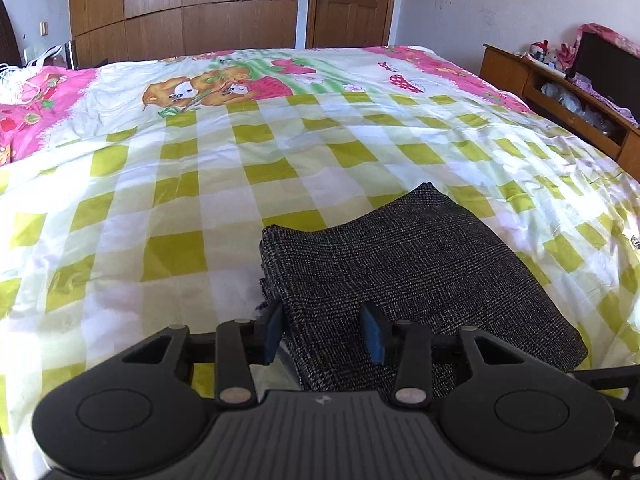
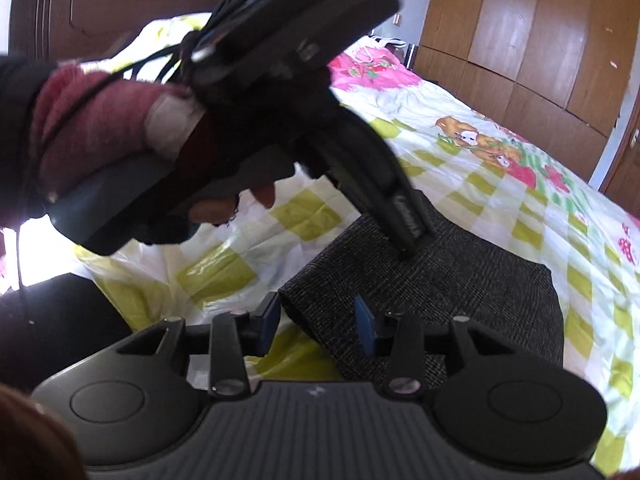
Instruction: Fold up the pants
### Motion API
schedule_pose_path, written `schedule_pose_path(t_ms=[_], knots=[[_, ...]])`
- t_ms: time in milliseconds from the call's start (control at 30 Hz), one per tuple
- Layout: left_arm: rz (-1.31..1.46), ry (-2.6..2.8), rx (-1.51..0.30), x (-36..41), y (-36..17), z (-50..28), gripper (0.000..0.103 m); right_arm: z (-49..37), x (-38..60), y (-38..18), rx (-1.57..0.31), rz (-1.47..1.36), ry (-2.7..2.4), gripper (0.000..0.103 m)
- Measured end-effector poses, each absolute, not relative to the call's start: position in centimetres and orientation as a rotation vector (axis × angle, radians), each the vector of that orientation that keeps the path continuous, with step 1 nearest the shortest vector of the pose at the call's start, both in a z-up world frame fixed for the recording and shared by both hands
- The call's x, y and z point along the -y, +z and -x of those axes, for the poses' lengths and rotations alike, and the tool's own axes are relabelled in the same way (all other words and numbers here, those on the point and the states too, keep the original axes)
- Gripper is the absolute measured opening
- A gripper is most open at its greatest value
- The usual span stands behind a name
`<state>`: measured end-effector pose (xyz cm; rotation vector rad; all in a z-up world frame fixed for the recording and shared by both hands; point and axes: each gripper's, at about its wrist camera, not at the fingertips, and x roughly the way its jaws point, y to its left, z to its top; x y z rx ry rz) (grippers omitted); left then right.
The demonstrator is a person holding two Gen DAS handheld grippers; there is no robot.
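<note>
Left wrist view: the pants (image 1: 400,264), dark woven check, lie folded into a thick slab on the bed (image 1: 180,184)'s glossy checked cover. The left gripper (image 1: 324,330) stands part-open astride the near folded edge; whether its pads press is unclear.

Right wrist view: the right gripper (image 2: 318,322) stands part-open, a corner of the pants between its pads, ungripped.

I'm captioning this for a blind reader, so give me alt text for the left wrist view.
Folded dark grey pants lie on a bed with a green-checked cartoon sheet, their near corner between the blue pads of the left tool, which do not visibly press the cloth. Wooden wardrobes and a door stand behind the bed.
</note>
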<state>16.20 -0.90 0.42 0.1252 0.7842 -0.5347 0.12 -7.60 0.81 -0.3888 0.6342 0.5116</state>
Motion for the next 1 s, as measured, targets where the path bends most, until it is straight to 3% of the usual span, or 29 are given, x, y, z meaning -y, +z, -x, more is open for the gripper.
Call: schedule_pose_path(t_ms=[67, 100, 167, 400, 533, 667, 1000], knots=[[-0.128, -0.540, -0.777, 0.8, 0.7, -16.5, 0.037, -0.6, 7.3, 0.3, -0.653, 0.392, 0.498, 0.034], [-0.123, -0.543, -0.777, 0.7, 0.8, -16.7, 0.031, -0.8, 7.4, 0.3, -0.665, 0.374, 0.484, 0.016], [-0.100, -0.562, -0.778, 0.3, 1.3, -17.3, 0.026, -1.3, 7.9, 0.9, -0.684, 0.318, 0.453, 0.005], [-0.106, -0.581, -0.664, -0.6, 3.5, -17.9, 0.024, -2.1, 9.9, 6.1, -0.610, 0.111, 0.389, 0.005], [-0.128, -0.536, -0.705, -1.5, 1.1, -18.6, 0.024, -4.4, 8.3, 3.4, -0.695, 0.083, 0.421, 0.005], [-0.106, -0.517, -0.740, -2.4, -0.6, -18.0, 0.025, -5.3, 6.7, -0.3, -0.749, 0.119, 0.447, 0.012], [-0.113, -0.497, -0.657, -1.8, 3.1, -13.8, 0.026, -2.3, 10.7, 2.9, -0.709, -0.025, 0.476, 0.021]])
